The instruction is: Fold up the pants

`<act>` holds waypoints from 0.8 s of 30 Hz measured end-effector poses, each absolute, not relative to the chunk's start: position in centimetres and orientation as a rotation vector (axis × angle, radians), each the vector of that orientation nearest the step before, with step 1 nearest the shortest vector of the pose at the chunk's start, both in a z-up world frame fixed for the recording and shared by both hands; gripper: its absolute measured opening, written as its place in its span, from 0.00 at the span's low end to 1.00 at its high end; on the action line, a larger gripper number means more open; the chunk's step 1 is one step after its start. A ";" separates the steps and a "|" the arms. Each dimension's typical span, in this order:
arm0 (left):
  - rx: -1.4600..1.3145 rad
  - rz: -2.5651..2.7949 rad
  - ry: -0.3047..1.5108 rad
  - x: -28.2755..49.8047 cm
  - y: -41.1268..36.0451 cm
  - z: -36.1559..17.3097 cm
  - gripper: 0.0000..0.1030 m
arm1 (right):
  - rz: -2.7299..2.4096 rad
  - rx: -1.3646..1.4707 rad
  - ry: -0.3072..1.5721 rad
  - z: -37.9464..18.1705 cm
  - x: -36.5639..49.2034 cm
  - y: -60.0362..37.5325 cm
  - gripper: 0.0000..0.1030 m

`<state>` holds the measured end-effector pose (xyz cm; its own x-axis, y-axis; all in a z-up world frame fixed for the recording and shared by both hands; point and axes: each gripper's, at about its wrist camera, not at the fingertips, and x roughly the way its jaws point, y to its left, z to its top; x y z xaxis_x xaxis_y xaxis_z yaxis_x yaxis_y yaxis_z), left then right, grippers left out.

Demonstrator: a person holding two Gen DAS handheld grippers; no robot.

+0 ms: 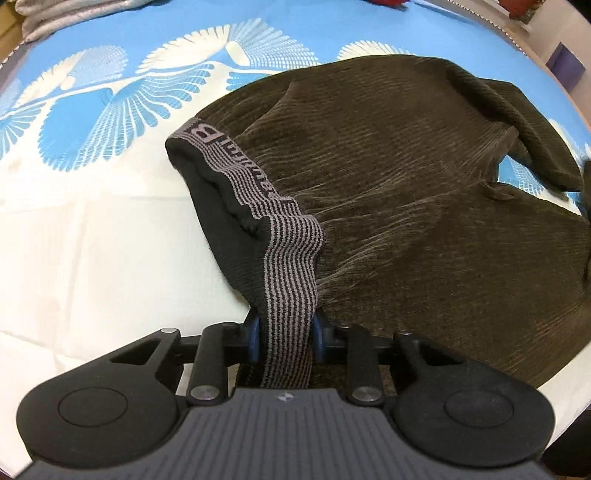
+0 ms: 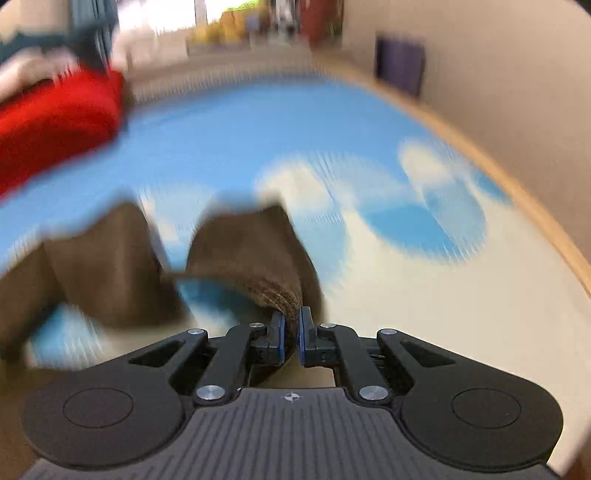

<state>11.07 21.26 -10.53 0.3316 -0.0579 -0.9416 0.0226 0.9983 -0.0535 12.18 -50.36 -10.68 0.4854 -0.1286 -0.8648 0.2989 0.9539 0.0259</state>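
Dark brown ribbed pants point(image 1: 399, 192) lie spread on a blue and white patterned bed sheet point(image 1: 92, 236). Their grey striped waistband point(image 1: 291, 266) runs down between the blue pads of my left gripper point(image 1: 286, 334), which is shut on it. In the right wrist view the picture is smeared by motion. There my right gripper point(image 2: 291, 339) is shut on a folded edge of the brown pants point(image 2: 255, 258), lifted off the sheet. A second part of the pants point(image 2: 103, 266) sags to the left.
A red cloth point(image 2: 59, 125) lies at the far left of the bed. Grey folded fabric point(image 1: 48, 14) sits at the far left corner. A wooden bed edge point(image 2: 517, 192) and a wall run along the right, with a dark purple object point(image 2: 400, 66) against it.
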 end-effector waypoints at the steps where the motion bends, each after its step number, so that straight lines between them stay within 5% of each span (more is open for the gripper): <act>1: -0.032 -0.052 1.242 10.9 21.2 -10.7 0.30 | -0.238 0.174 1.127 -12.6 10.8 -51.3 0.06; 4: -0.008 -0.035 1.272 11.3 21.0 -10.9 0.33 | -0.160 0.193 1.275 -16.2 7.2 -53.4 0.08; 13: -0.025 -0.001 1.338 12.4 21.0 -12.0 0.44 | -0.273 0.325 0.885 -11.5 6.0 -57.4 0.49; 16: -0.055 -0.002 1.350 12.6 21.6 -12.7 0.45 | -0.285 0.340 0.886 -12.7 8.6 -57.7 0.51; 22: -0.065 -0.005 1.363 12.4 21.7 -12.5 0.46 | -0.283 0.141 0.977 -16.3 12.4 -54.7 0.46; 23: -0.059 -0.006 1.365 12.5 21.6 -12.6 0.46 | -0.295 0.083 1.000 -16.6 13.0 -54.0 0.16; 24: -0.050 -0.005 1.367 12.6 21.5 -12.9 0.44 | -0.316 0.065 1.009 -16.3 12.9 -54.1 0.07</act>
<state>12.61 21.46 -12.90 0.2023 -0.0323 -0.9788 -0.0255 0.9989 -0.0383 12.92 -54.11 -16.33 0.4915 -0.2305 -0.8398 0.2898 0.9527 -0.0919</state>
